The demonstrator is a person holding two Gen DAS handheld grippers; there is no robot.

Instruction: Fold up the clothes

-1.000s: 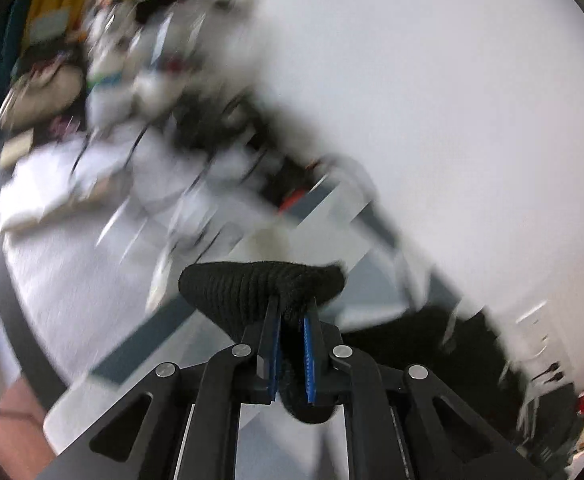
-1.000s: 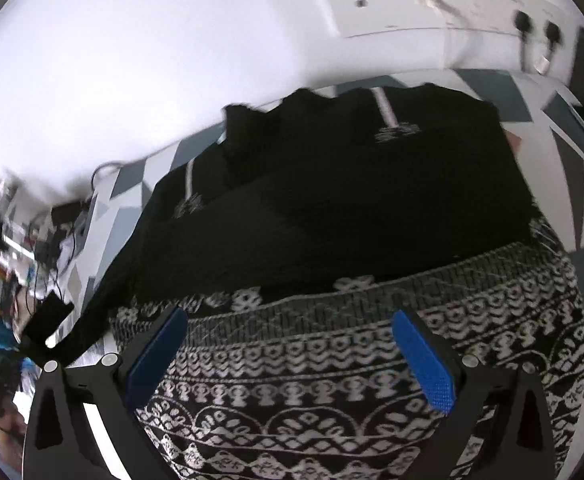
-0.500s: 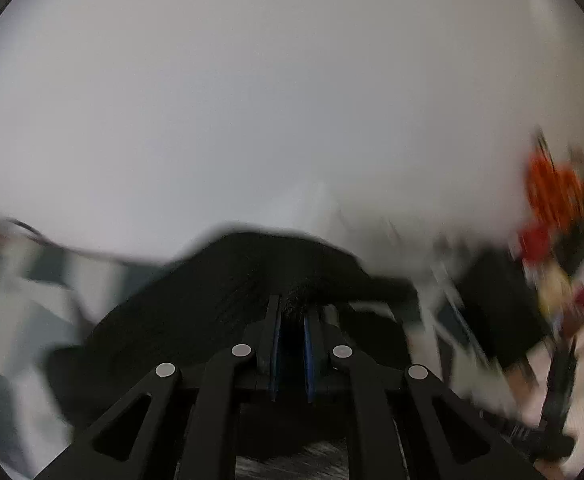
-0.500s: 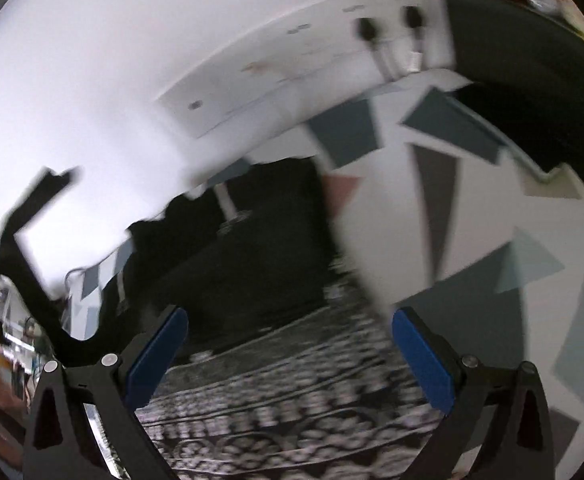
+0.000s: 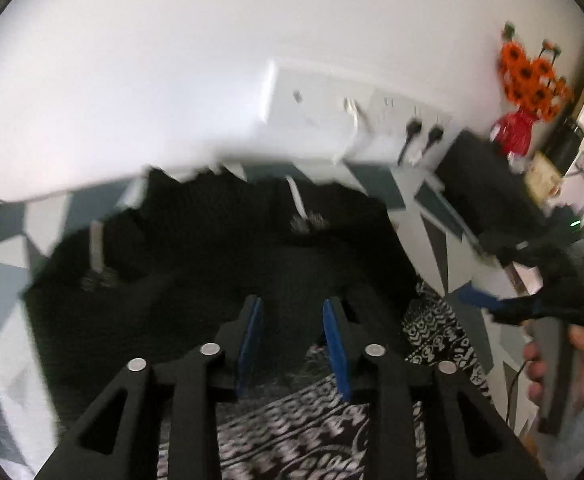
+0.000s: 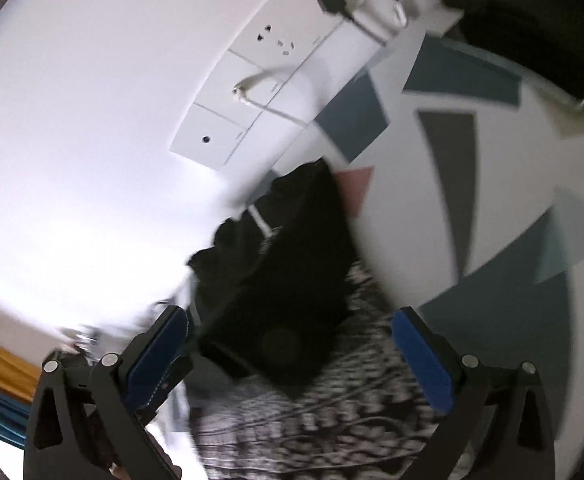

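Nearest in the left wrist view, the left gripper (image 5: 292, 322) is hanging just over the garment (image 5: 220, 276) with its jaws part open; they have just been opening, and nothing is sitting between the blue pads (image 5: 250, 340) now, only the dark cloth lying below them. The garment is lying spread on the patterned surface (image 5: 8, 280), its black-and-white patterned band (image 5: 319, 432) at the near edge and the plain black part running away toward the wall (image 5: 132, 60).

To the right, the right gripper (image 6: 288, 344) is standing wide, with nothing between its jaws, over the right side of the same cloth (image 6: 292, 280); in the left wrist view a hand (image 5: 563, 364) is holding it by the handle.

Farther off, two pale strips with tufted ends (image 5: 307, 222) are lying across the black part, and beyond them a socket panel (image 5: 351, 120) is sitting on the wall.

The cloth looks like a soft, light knit: it is likely to sag and drag rather than keep a shape, and a thick doubled layer may slip out of a shallow pinch. The best hold is probably a deep bite on an edge or corner, one gripper at each end of the same edge, so the fold comes over evenly.
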